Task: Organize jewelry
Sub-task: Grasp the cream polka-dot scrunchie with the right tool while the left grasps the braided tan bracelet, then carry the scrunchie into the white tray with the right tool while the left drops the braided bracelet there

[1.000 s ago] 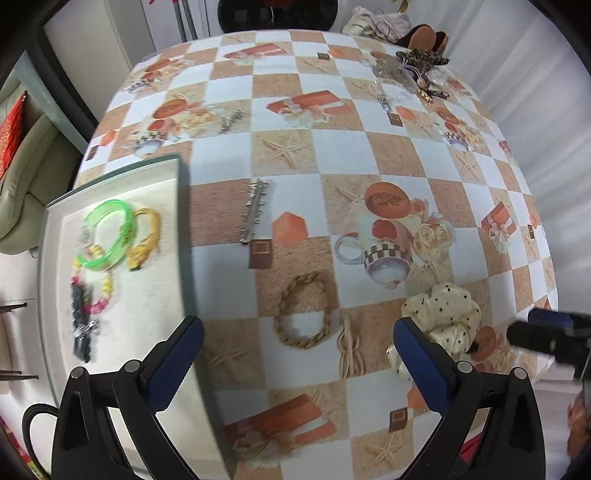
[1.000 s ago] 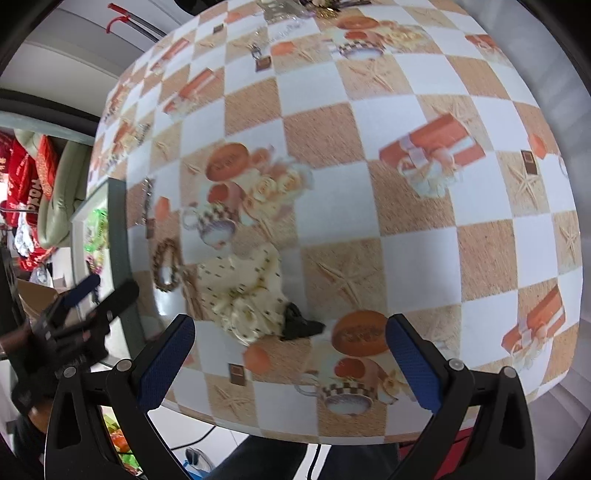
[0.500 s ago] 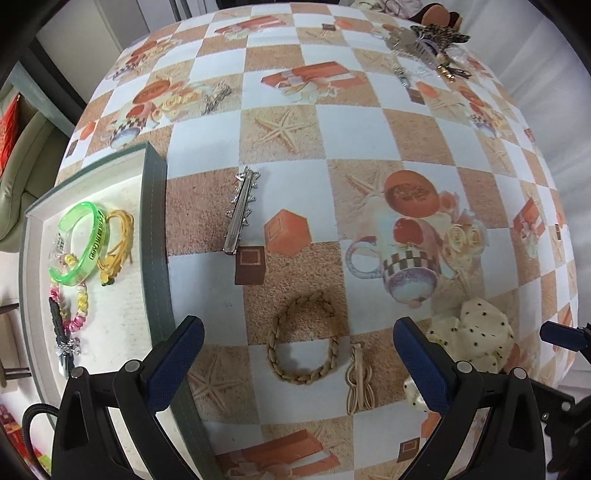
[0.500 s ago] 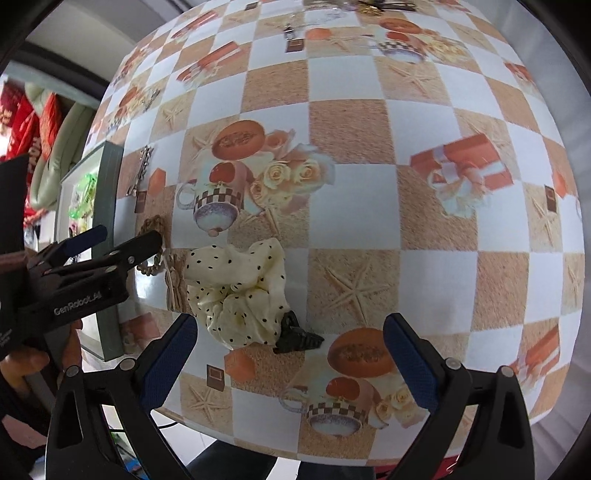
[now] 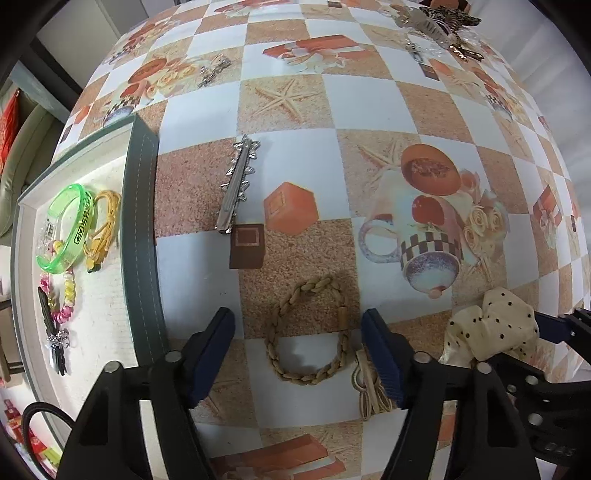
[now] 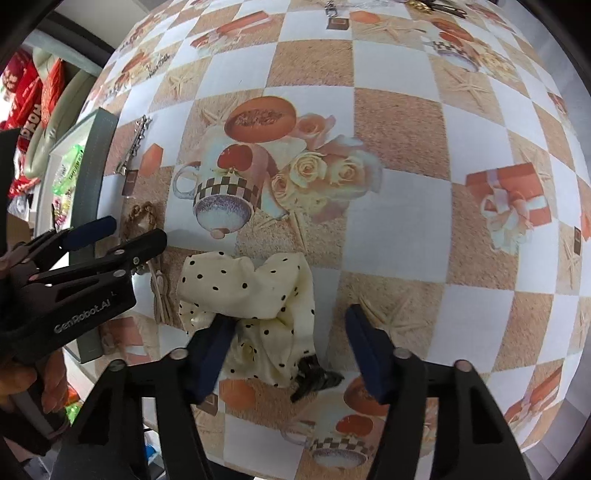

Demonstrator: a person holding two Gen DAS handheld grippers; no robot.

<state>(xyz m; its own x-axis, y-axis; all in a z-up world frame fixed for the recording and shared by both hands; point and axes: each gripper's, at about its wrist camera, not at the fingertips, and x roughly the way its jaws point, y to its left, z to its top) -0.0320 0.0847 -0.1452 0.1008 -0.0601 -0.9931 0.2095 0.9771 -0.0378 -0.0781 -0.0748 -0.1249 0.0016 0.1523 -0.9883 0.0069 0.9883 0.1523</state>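
Bracelet (image 5: 309, 332) | between closing left hand-held gripper (image 5: 297, 350) jaws, untouched

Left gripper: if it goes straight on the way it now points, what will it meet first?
Probably the braided rope bracelet, which lies on the tablecloth between the jaws of the left gripper. They have just been closing around it, not pressing it yet.

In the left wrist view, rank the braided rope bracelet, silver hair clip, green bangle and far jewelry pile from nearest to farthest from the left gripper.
1. Braided rope bracelet, between the left gripper fingers.
2. Silver hair clip, ahead, slightly left.
3. Green bangle, in the tray at left.
4. Jewelry pile, far top right.
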